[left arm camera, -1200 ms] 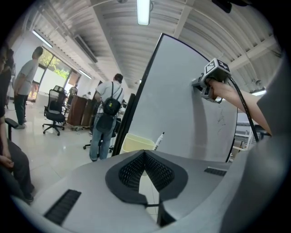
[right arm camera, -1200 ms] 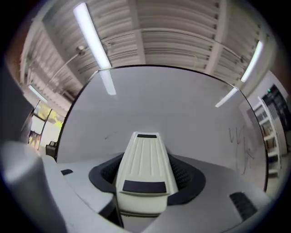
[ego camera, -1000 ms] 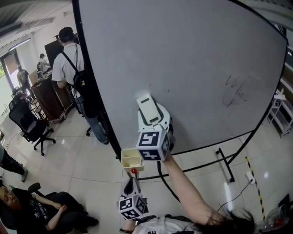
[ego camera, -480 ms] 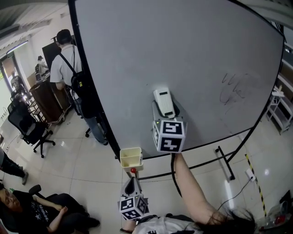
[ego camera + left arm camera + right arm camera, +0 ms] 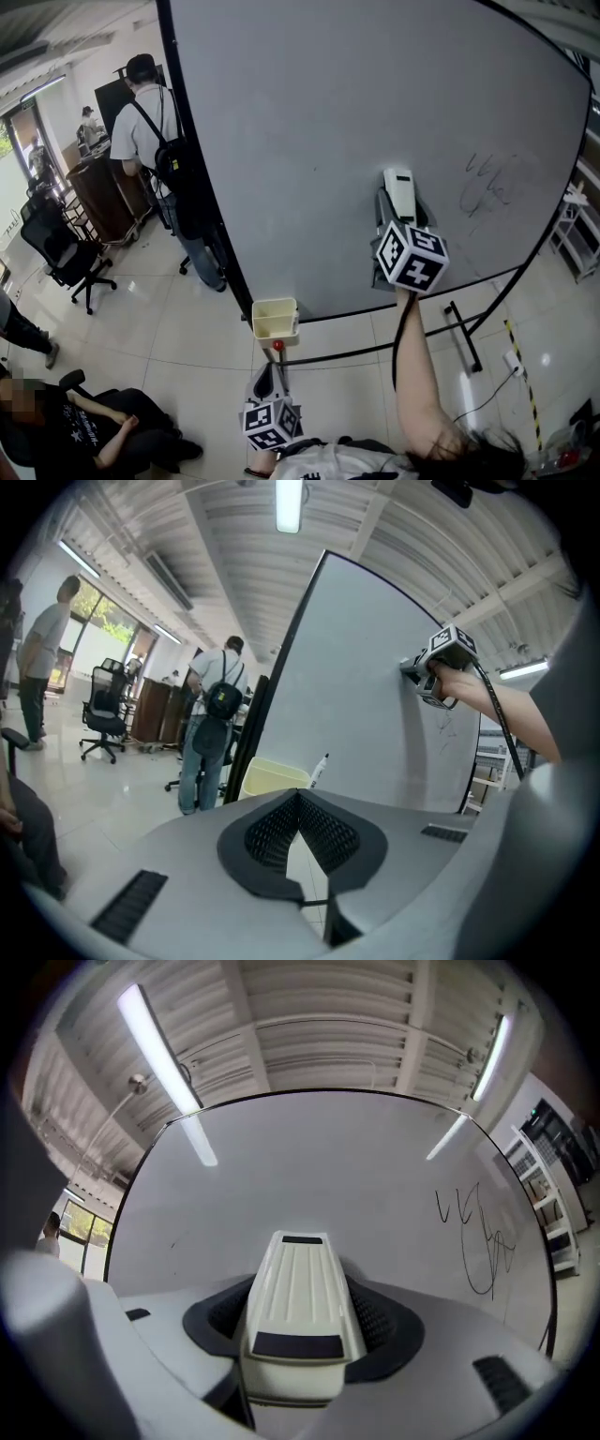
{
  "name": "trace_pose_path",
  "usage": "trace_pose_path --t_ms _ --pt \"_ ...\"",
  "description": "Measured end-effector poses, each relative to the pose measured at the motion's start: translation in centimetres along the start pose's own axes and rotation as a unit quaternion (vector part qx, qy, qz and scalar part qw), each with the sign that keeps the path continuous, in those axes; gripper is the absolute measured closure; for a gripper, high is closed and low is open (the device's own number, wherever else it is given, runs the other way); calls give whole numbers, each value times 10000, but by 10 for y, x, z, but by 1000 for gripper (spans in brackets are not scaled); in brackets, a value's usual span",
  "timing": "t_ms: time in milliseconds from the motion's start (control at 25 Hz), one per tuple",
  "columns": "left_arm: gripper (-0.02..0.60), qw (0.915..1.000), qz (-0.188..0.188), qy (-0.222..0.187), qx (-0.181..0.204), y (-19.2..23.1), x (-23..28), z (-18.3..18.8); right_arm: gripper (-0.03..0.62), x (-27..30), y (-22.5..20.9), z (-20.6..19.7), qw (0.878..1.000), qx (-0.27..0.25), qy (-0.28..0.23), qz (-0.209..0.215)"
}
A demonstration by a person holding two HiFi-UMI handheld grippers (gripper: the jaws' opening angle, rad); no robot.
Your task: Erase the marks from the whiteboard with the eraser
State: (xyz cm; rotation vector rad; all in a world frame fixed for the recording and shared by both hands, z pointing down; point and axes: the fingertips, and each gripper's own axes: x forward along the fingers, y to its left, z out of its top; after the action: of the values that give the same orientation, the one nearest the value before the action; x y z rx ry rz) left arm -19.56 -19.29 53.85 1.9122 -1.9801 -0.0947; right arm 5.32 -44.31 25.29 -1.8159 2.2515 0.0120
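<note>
The tall whiteboard (image 5: 328, 112) bears black scribbled marks (image 5: 487, 187) at its right side. My right gripper (image 5: 398, 211) is shut on the cream eraser (image 5: 399, 192), which is against the board just left of the marks. In the right gripper view the eraser (image 5: 300, 1302) sits between the dark pads, and the marks (image 5: 478, 1237) lie up to the right. My left gripper (image 5: 269, 380) hangs low below the board's corner. In its own view its jaws (image 5: 298, 803) meet at the tips with nothing held.
A pale yellow tray (image 5: 275, 319) hangs at the board's lower left corner, with a marker (image 5: 317, 771) standing in it. A person with a backpack (image 5: 155, 141) stands left of the board near an office chair (image 5: 61, 258). The stand's legs (image 5: 464, 337) cross the floor.
My right gripper has carried the eraser to the right along the board, from near the lower left to just beside the marks. The left gripper has stayed put.
</note>
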Motion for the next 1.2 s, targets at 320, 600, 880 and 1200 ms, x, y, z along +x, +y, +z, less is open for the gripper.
trace_pose_path --t_ms 320,600,880,1200 --pt "586 9999 -115 -9 47 -9 8 -2 323 -17 134 -43 9852 -1433 283 899" --pt "586 9998 -193 34 100 -12 6 -4 324 3 -10 2 9997 59 91 -216" --pt "586 9999 -170 -8 32 -9 6 2 324 -8 173 -3 9824 -1578 123 997" --pt "586 9999 -132 -68 -11 -3 1 3 324 22 53 51 9972 -669 -224 249"
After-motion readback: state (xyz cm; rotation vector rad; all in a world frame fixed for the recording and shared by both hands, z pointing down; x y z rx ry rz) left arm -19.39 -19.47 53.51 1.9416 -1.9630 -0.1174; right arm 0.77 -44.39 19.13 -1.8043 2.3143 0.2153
